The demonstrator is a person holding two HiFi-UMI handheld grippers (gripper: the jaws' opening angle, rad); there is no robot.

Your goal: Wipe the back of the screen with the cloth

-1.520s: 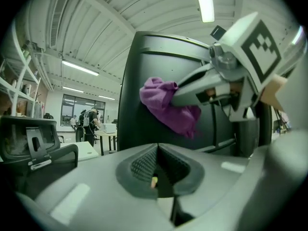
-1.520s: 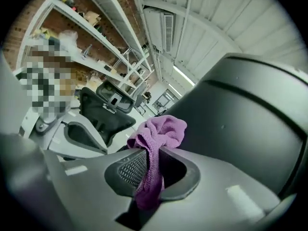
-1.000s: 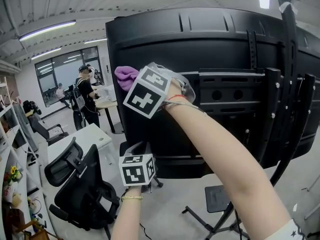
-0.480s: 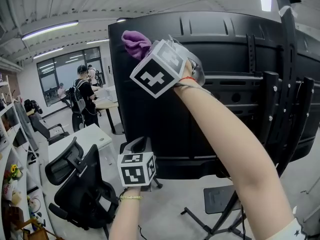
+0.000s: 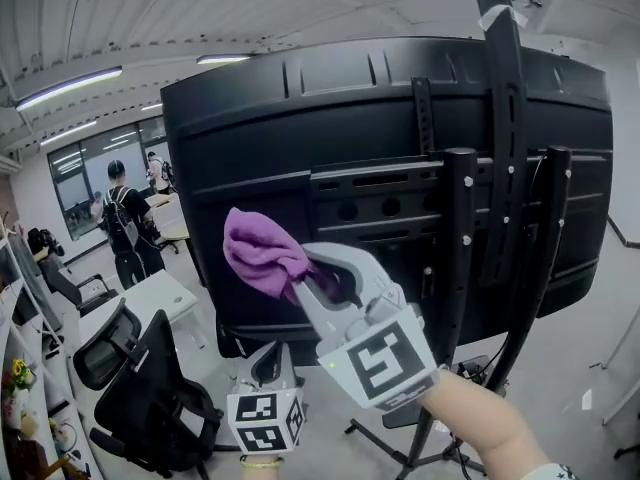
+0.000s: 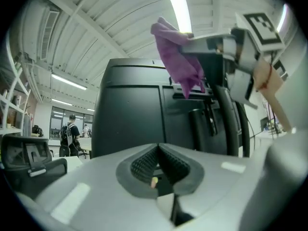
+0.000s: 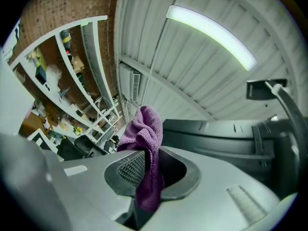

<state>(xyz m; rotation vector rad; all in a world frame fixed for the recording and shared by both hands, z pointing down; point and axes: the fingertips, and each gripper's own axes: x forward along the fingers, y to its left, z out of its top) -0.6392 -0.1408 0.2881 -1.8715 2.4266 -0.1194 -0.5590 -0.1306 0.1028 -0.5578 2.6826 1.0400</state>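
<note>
From where I stand, the right gripper (image 5: 298, 271) pinches a purple cloth (image 5: 258, 256) between its fingers. The bunched end pokes out past the tips, in front of the lower left of the screen (image 5: 300, 128) back; I can't tell whether it touches. The left gripper (image 6: 159, 165) hangs lower, fingers pressed together on nothing. A black stand (image 5: 455, 268) carries the screen.

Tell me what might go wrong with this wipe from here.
The cloth is pinched only by a bunched part in the right tool; dragging on the screen back may pull it free. The tool's hard tips beside the cloth might scrape the screen back or snag the mounting rails.
</note>
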